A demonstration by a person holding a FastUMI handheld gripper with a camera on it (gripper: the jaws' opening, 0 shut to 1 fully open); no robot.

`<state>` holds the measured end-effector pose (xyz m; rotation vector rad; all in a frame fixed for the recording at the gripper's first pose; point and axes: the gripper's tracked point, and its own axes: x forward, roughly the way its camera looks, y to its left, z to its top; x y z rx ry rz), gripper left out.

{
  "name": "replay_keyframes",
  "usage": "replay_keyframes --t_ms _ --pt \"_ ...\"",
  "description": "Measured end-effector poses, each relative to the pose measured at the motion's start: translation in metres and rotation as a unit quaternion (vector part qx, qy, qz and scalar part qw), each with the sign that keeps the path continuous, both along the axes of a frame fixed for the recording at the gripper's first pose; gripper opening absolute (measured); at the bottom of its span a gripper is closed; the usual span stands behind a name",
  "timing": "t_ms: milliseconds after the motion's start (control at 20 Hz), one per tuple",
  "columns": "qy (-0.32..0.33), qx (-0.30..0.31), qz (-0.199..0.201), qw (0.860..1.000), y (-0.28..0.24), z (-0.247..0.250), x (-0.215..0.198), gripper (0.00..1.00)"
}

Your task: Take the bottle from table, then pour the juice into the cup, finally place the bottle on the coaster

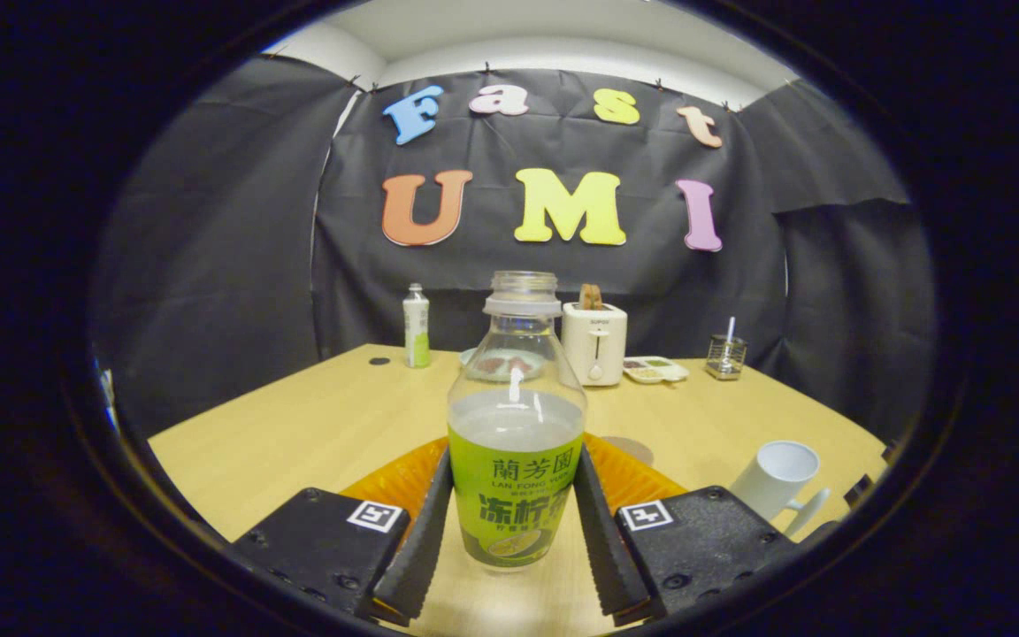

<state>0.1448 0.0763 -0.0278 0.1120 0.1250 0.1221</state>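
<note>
Where my two fingers reach forward, the bottle stands upright between them, uncapped, with pale juice filling it to just above its green label. Both fingers lie flat against the label's sides, one on each flank, so I read the gripper as clamped on the bottle. I cannot tell whether the bottle's base touches the table or hangs just above it.

Directly behind the bottle, and showing on either side of the fingers, is the orange ribbed coaster; the bottle looks to be at its near rim rather than over its middle, though I can't be sure. Off to my right, just beyond the right finger's mount, a white cup sits on the wood, its mouth tilted toward me, handle on the near side.

Farther out, along the table's back edge: a second small bottle with a green lower half, upright on the left; a shallow plate partly hidden by my bottle's neck; a white toaster with something brown sticking out of its slot; a small divided tray just beside it; and a clear holder with a white stick in it, well apart on the right.
</note>
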Motion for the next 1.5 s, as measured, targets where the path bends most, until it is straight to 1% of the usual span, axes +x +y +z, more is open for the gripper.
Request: replay_keyframes --t_ms 50,150,200,250,300,450,500,600,700,800,950,1000,1150,1250,1300,1500 --pt "0.003 0.016 0.001 1.000 -0.002 0.006 -0.004 0.75" --pt "0.005 0.050 -0.015 0.999 -0.010 0.018 -0.012 0.75" --pt "-0.001 0.072 -0.012 0.997 -0.010 0.026 -0.016 0.75" --pt "-0.012 0.093 0.005 0.996 -0.002 0.035 -0.017 0.75" --pt "-0.006 0.103 0.016 0.995 0.001 0.037 -0.019 0.75" --pt "0.014 0.119 -0.017 0.993 -0.014 0.028 -0.018 0.75" --pt "0.020 0.129 -0.016 0.991 -0.015 0.026 -0.018 0.75" --pt "0.043 0.153 -0.031 0.987 -0.024 0.012 -0.018 0.75" --pt "0.069 0.188 -0.049 0.979 -0.036 -0.004 -0.018 0.75" --pt "0.071 0.248 -0.048 0.965 -0.046 -0.006 -0.018 0.75" --pt "0.068 0.345 -0.028 0.936 -0.053 -0.001 -0.013 0.75" --pt "0.072 0.365 -0.026 0.928 -0.057 -0.001 -0.010 0.75" --pt "0.078 0.407 -0.024 0.910 -0.068 0.002 -0.006 0.75" --pt "0.082 0.435 -0.026 0.896 -0.076 0.003 -0.010 0.75" --pt "0.083 0.455 -0.022 0.886 -0.078 0.005 -0.009 0.74" --pt "0.101 0.538 -0.005 0.837 -0.073 0.002 -0.005 0.74"
